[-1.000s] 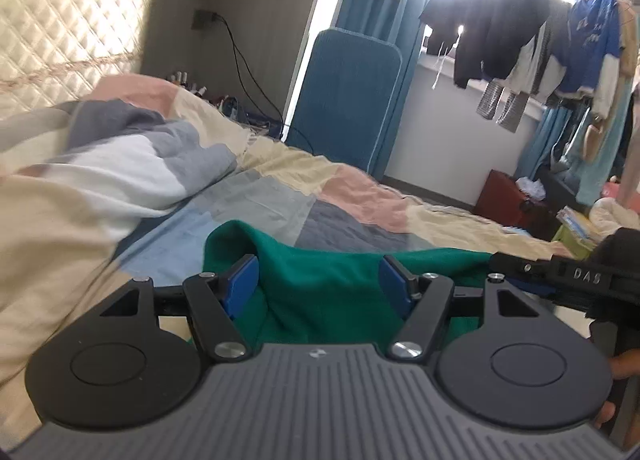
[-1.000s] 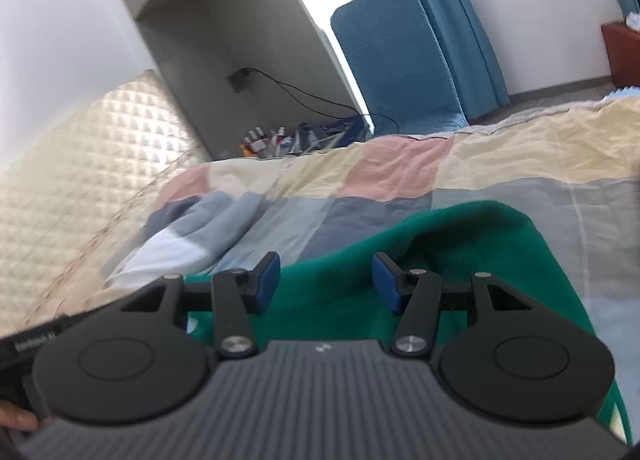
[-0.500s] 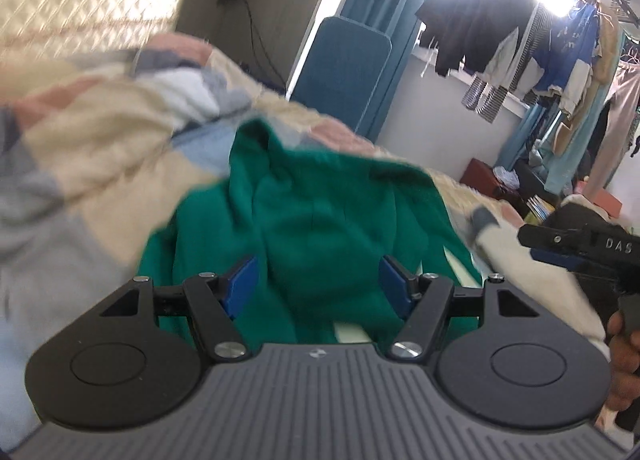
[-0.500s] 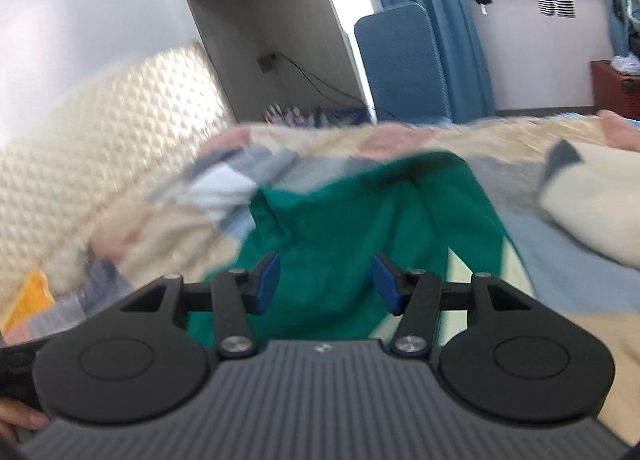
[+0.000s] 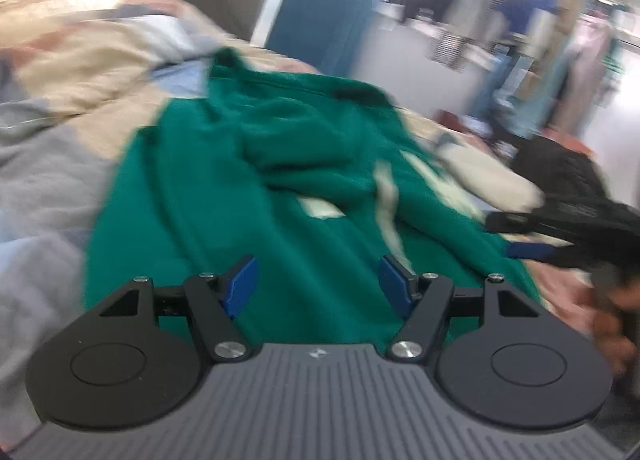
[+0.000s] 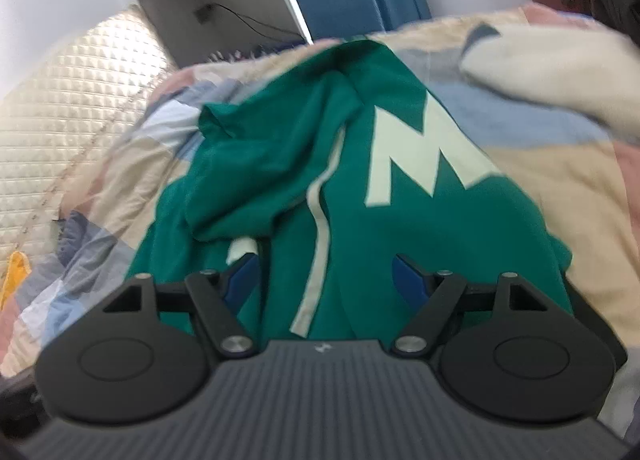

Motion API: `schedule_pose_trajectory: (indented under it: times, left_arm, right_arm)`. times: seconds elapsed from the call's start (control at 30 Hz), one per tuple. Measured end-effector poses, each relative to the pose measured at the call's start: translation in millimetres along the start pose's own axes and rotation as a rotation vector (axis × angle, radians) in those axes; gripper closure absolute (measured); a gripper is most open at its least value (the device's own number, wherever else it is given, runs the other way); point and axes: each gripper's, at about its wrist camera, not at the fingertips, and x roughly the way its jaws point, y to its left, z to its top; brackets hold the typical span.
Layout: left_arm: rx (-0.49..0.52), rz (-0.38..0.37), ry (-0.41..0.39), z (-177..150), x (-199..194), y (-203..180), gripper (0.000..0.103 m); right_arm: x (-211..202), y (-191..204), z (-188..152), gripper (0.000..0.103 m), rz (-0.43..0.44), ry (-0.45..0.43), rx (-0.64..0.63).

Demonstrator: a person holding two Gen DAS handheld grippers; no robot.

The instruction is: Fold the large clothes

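Observation:
A large green sweatshirt [image 5: 256, 164] lies rumpled on the bed, with a pale letter M [image 6: 416, 148] and a pale stripe on its front; it also shows in the right wrist view [image 6: 432, 236]. My left gripper [image 5: 318, 284] is open and empty, just above the garment's near edge. My right gripper [image 6: 328, 280] is open and empty over the near part of the sweatshirt. The right gripper also shows at the right of the left wrist view [image 5: 560, 224], beside the garment's edge.
A patchwork quilt [image 5: 60, 164] covers the bed. A cream garment [image 6: 552, 72] lies at the far right of the bed. A quilted headboard [image 6: 68, 92] is at the left. A blue chair [image 5: 316, 20] and hanging clothes [image 5: 520, 12] stand beyond the bed.
Both grippers have pulled back and tilted down, so much more of the green sweatshirt shows, spread on the bed. Both stay open and empty.

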Motion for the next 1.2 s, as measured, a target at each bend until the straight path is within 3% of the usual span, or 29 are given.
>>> schedule_pose_trajectory:
  times: [0.23, 0.43, 0.53, 0.67, 0.87, 1.07, 1.2]
  left_arm:
    - [0.146, -0.19, 0.047, -13, 2, -37, 0.032]
    - [0.321, -0.074, 0.163, -42, 28, -76, 0.032]
    - [0.401, 0.011, 0.168, -56, 31, -93, 0.031]
    - [0.387, 0.094, 0.165, -63, 33, -99, 0.034]
    - [0.368, 0.195, 0.166, -53, 31, -106, 0.059]
    - [0.207, 0.245, 0.048, -21, -7, -93, 0.066]
    - [0.073, 0.276, -0.057, 2, -31, -63, 0.069]
  right_arm:
    - [12, -9, 3, 0.028, -0.032, -0.009, -0.005]
    - [25, -28, 4, 0.028, -0.042, 0.03, 0.063]
    - [23, -32, 3, 0.028, -0.063, 0.018, 0.064]
    - [29, -36, -2, 0.029, -0.083, 0.055, 0.065]
    - [20, -26, -12, 0.028, -0.059, 0.04, 0.034]
    - [24, -17, -15, 0.03, -0.122, 0.05, -0.025]
    - [32, -23, -14, 0.034, -0.186, 0.057, -0.024]
